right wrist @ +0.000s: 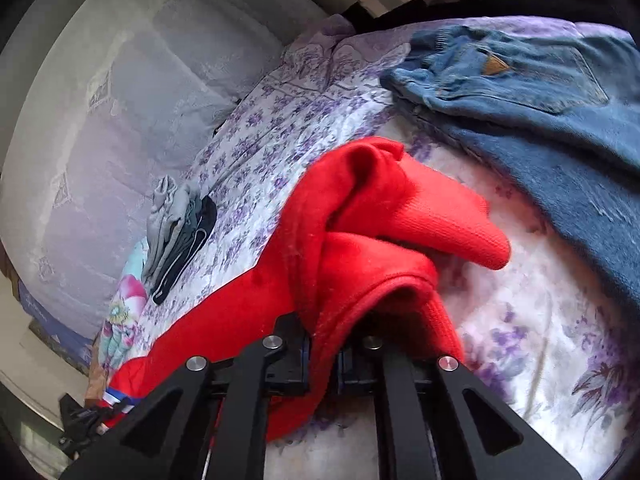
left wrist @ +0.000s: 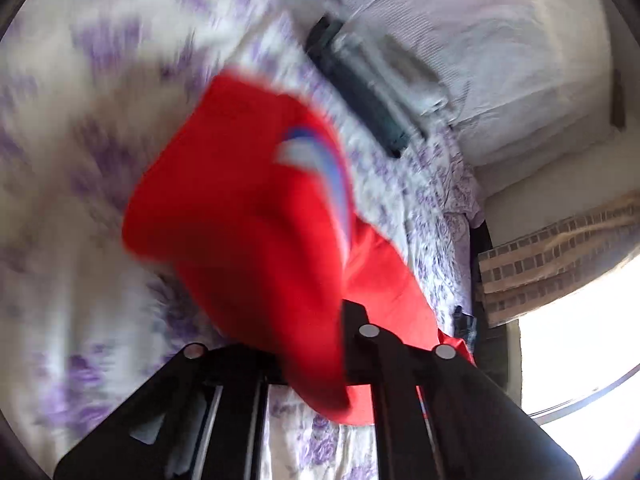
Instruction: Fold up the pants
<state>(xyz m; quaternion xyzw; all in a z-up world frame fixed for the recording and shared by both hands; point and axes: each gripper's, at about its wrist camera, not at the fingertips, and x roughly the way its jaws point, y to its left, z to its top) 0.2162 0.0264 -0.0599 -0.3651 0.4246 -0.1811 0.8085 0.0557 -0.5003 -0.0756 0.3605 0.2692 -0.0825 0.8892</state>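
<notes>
Both your grippers, left (left wrist: 320, 360) and right (right wrist: 323, 354), pinched the red pants (right wrist: 360, 216) (soft, limp knit) drooping beyond the fingers.

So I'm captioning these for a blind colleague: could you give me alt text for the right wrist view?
The black right gripper pinches a bunched fold of bright red knit pants above a white bedspread with purple flowers. Faded blue denim jeans lie behind, and a small pile of grey and black folded clothes sits to the left.
</notes>
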